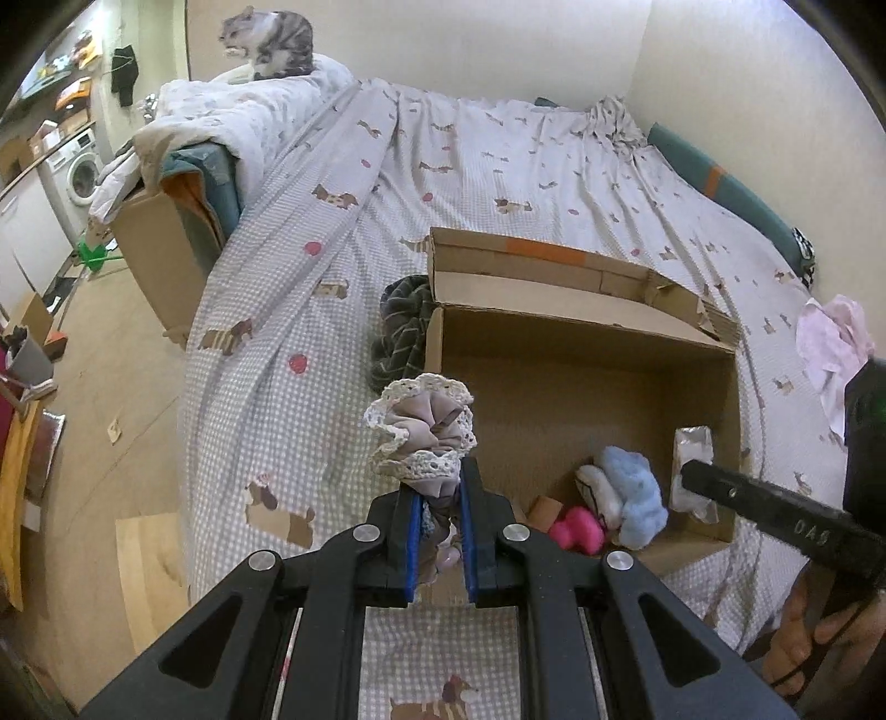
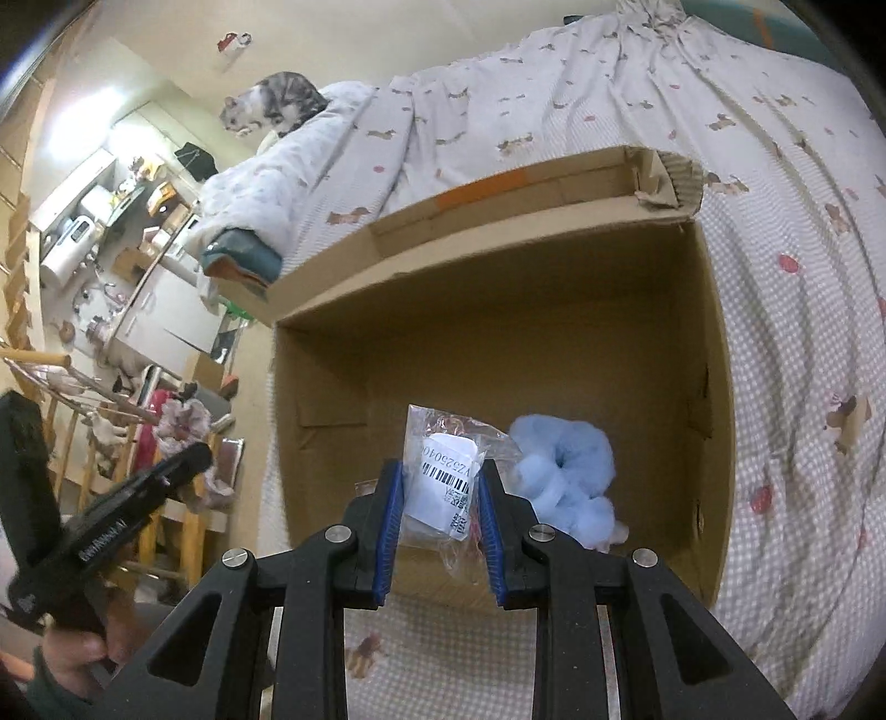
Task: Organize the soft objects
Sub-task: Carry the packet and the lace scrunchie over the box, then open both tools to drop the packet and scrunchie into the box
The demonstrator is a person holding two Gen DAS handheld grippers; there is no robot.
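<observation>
My left gripper [image 1: 437, 482] is shut on a beige scrunchie with a lace edge [image 1: 423, 429], held above the bed by the near left corner of the open cardboard box [image 1: 587, 327]. My right gripper [image 2: 440, 471] is shut on a clear plastic packet with a white barcode label [image 2: 443, 476], held over the box [image 2: 498, 343]. In the left wrist view that packet [image 1: 692, 465] hangs from the right gripper's fingers [image 1: 714, 484]. A fluffy light-blue scrunchie [image 2: 565, 471] lies in the box; the left wrist view shows it [image 1: 634, 493] beside a pink soft thing [image 1: 578, 529].
The box stands on a bed with a checked dog-print sheet [image 1: 332, 266]. A dark striped cloth [image 1: 401, 327] lies by the box's left side, a pale pink cloth [image 1: 830, 343] at far right. A cat [image 1: 271, 39] sits on the folded duvet. A second cardboard box [image 1: 160, 260] leans beside the bed.
</observation>
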